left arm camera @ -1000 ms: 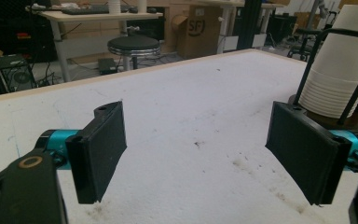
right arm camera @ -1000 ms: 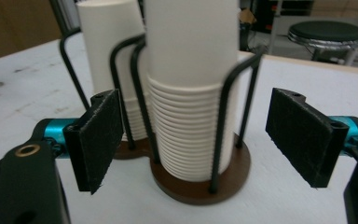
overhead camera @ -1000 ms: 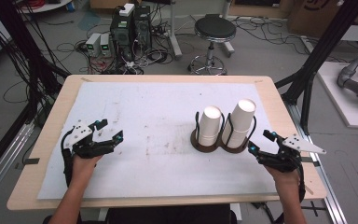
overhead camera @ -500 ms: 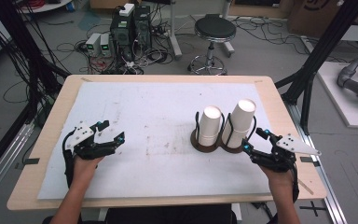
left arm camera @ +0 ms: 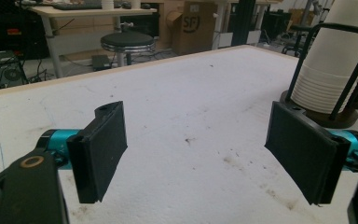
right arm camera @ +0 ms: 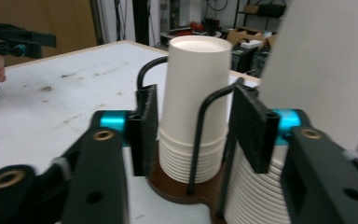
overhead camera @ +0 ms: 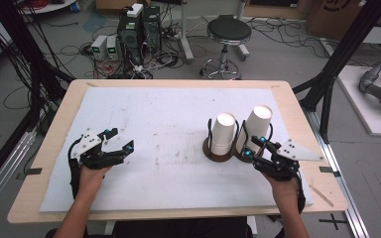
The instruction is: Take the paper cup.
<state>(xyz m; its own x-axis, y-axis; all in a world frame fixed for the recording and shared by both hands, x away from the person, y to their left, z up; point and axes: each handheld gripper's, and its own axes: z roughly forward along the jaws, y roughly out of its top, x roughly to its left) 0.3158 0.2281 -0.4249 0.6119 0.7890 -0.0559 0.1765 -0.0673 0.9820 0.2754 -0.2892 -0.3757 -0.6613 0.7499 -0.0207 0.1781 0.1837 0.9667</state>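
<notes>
In the high view the left claw (overhead camera: 121, 144) sits at lower left over the white surface (overhead camera: 168, 124), hand (overhead camera: 90, 177) beneath it, jaws wide with nothing between. Its own view shows bare, stained surface between the 2 pads and, at the right edge, the ribbed rims of a cup stack (left arm camera: 328, 70) behind a black wire loop.

Right of centre, 2 white stacks (overhead camera: 224, 134) stand upside down in a brown holder (overhead camera: 213, 154). The right claw (overhead camera: 250, 146) reaches their base, its jaws having just been closing. Its own view shows the pads flanking the left stack (right arm camera: 193, 107); contact I cannot tell.
</notes>
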